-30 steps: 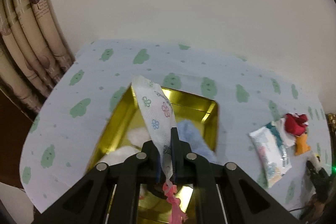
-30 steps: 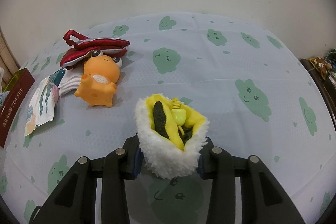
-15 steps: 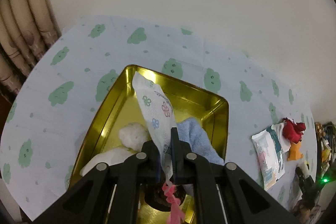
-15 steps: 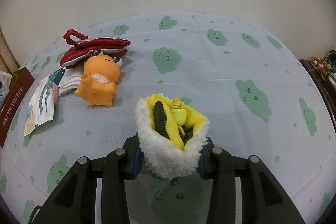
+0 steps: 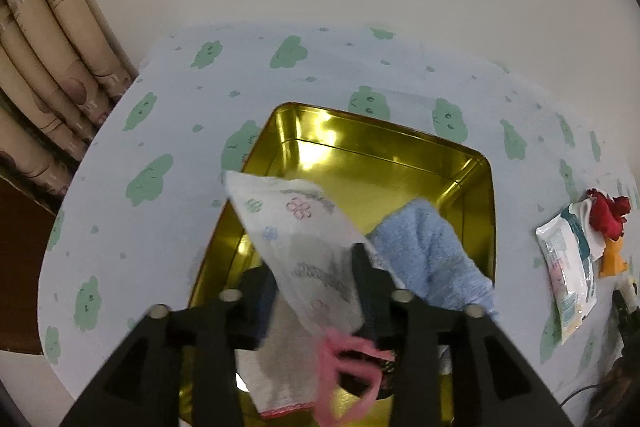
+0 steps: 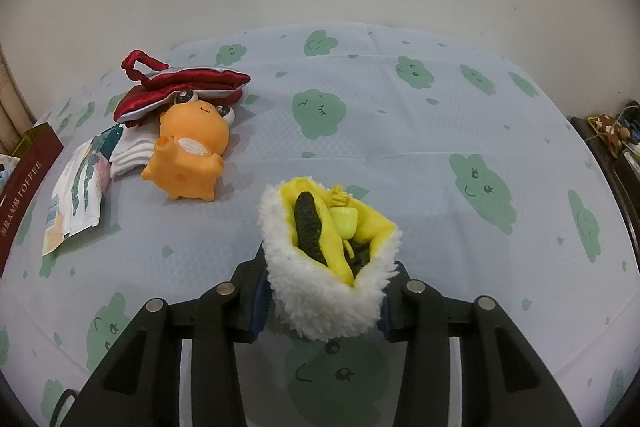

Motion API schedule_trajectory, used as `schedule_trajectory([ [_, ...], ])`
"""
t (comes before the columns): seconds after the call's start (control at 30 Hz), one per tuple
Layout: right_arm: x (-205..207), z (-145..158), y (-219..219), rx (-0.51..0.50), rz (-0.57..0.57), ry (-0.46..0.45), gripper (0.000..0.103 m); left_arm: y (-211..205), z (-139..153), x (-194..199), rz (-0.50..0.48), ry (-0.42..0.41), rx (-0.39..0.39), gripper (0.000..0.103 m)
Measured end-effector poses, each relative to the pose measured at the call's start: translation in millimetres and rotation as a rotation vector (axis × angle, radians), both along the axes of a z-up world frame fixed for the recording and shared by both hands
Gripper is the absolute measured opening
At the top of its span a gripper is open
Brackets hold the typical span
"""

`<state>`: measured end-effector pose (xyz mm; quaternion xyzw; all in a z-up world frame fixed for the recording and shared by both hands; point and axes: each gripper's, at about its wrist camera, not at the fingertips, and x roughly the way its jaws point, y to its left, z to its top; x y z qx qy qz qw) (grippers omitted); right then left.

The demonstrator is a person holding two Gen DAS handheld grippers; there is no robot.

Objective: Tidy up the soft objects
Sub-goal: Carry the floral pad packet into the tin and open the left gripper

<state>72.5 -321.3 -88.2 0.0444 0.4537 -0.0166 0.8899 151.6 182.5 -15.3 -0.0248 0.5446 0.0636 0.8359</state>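
Observation:
In the left wrist view a white flower-print pouch point(image 5: 296, 227) with a pink ribbon point(image 5: 344, 359) hangs tilted and blurred over the gold tin point(image 5: 380, 163). It lies loose between the jaws of my left gripper point(image 5: 314, 283), which are opening. A blue towel point(image 5: 428, 251) lies in the tin's right side. In the right wrist view my right gripper point(image 6: 324, 297) is shut on a fluffy white and yellow plush point(image 6: 316, 267) just above the tablecloth.
An orange toy point(image 6: 188, 151) lies under a red satin pouch point(image 6: 180, 87) at the left, beside folded white cloth point(image 6: 132, 151) and a wipes packet point(image 6: 78, 187). The tin's brown side point(image 6: 20, 195) is at the far left. Curtains point(image 5: 52, 39) hang left of the table.
My left gripper sank toward the tin, then its jaws parted and the flower-print pouch tipped over to the left between them. The right gripper and its plush stayed still.

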Motion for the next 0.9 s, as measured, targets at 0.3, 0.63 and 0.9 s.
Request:
schedule_trajectory([
  [0.3,1,0,1,-0.009,0.006,0.002,0.041,14,22,-20,0.011,-0.019,-0.043,0.044],
  [0.63,1,0,1,-0.005,0.010,0.002,0.042,18,61,-56,-0.028,-0.097,-0.004,0.044],
  [0.9,1,0,2,-0.011,0.012,0.003,0.042,32,83,-78,0.044,-0.208,0.092,0.046],
])
